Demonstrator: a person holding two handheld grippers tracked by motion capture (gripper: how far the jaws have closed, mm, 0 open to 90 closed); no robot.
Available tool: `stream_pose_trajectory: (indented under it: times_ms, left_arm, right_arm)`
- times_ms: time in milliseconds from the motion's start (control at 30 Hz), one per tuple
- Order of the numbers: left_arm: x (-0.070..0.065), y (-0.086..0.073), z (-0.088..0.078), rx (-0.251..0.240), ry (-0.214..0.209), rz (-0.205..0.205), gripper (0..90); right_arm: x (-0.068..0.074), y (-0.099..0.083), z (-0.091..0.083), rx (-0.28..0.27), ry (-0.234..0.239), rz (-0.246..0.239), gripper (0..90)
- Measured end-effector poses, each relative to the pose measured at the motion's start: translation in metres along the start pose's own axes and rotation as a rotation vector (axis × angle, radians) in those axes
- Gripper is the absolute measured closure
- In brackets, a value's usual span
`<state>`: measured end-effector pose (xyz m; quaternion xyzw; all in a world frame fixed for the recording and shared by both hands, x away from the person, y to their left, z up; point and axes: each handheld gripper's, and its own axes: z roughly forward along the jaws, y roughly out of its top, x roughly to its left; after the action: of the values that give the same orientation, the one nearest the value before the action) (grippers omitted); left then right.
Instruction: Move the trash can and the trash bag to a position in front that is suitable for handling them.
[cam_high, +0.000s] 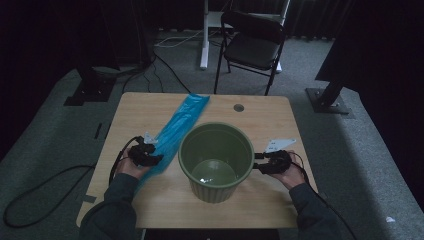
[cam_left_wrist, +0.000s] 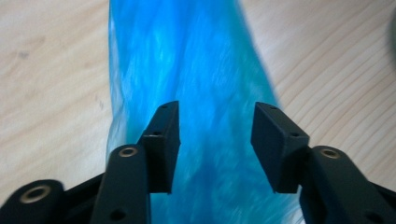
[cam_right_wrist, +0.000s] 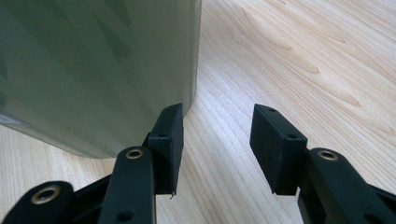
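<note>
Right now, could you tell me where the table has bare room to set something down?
The far right corner, between the green bucket and the table edge near its small hole, is free. So is the near strip in front of the bucket. It is crowded at the middle-left, where the blue bag and left gripper sit.

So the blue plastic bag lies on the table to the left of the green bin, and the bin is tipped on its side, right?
Not quite. The green bin stands upright, its opening facing up, as the high view shows. The blue plastic bag does lie on the table to its left.
</note>
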<state>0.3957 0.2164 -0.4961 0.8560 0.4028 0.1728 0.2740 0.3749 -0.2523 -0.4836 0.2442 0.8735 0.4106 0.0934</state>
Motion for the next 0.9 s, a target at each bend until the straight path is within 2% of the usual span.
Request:
stream_pose_trajectory:
  times_ms: [100, 233, 433, 667, 700, 867, 900]
  left_arm:
    - [-0.003, 0.011, 0.002, -0.037, -0.018, -0.007, 48.8]
    - [-0.004, 0.021, 0.005, -0.052, -0.029, -0.004, 48.8]
    - [-0.005, 0.047, 0.015, -0.088, -0.049, -0.015, 48.8]
    - [0.000, 0.060, 0.022, -0.108, -0.054, -0.046, 48.8]
    - [0.002, 0.065, 0.025, -0.115, -0.064, -0.059, 48.9]
    - [0.005, 0.069, 0.028, -0.120, -0.069, -0.072, 49.2]
    - [0.007, 0.072, 0.031, -0.120, -0.076, -0.086, 49.2]
  right_arm:
    - [0.000, 0.000, 0.001, 0.003, 0.003, -0.002, 53.5]
    - [0.000, 0.001, 0.002, 0.003, 0.005, -0.003, 53.4]
    - [0.000, 0.000, 0.001, 0.003, 0.006, -0.003, 53.4]
    - [0.000, -0.001, -0.001, -0.002, 0.000, -0.001, 53.3]
    - [0.000, -0.002, -0.003, -0.002, -0.002, 0.005, 53.2]
    - [-0.001, -0.003, -0.003, -0.002, -0.005, 0.007, 53.1]
    - [-0.001, -0.003, -0.003, -0.001, -0.004, 0.006, 53.1]
